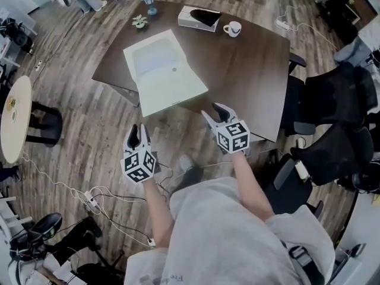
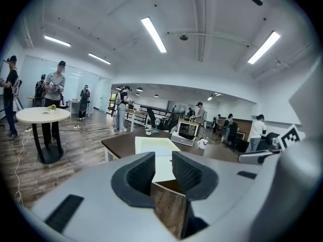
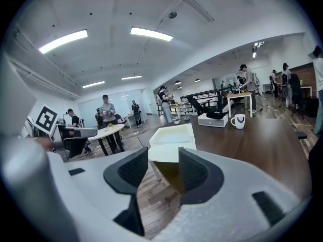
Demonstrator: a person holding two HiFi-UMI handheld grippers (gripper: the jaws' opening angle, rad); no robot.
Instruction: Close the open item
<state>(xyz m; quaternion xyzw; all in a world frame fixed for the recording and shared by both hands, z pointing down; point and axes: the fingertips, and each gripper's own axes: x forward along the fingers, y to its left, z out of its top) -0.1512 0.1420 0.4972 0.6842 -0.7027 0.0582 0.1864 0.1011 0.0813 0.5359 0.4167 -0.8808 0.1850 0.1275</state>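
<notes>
A pale, flat case point(image 1: 163, 73) lies spread open on the dark brown table point(image 1: 249, 70), its near half hanging over the table's front edge. Both grippers hover over the wooden floor, short of the table and apart from the case. My left gripper point(image 1: 139, 134) is below the case's near left corner, open, with nothing between its fingers. My right gripper point(image 1: 215, 113) is close to the near right corner, also open and empty. In the left gripper view the case point(image 2: 154, 146) shows beyond the gripper point(image 2: 163, 163). In the right gripper view the case point(image 3: 174, 137) lies just ahead of the gripper point(image 3: 164, 165).
At the table's far side stand a white tray with a black thing point(image 1: 199, 18), a white mug point(image 1: 233, 28) and a small plant point(image 1: 140, 21). Black office chairs point(image 1: 332, 117) crowd the right. A round pale table point(image 1: 15, 117) stands left; cables point(image 1: 95, 195) trail on the floor.
</notes>
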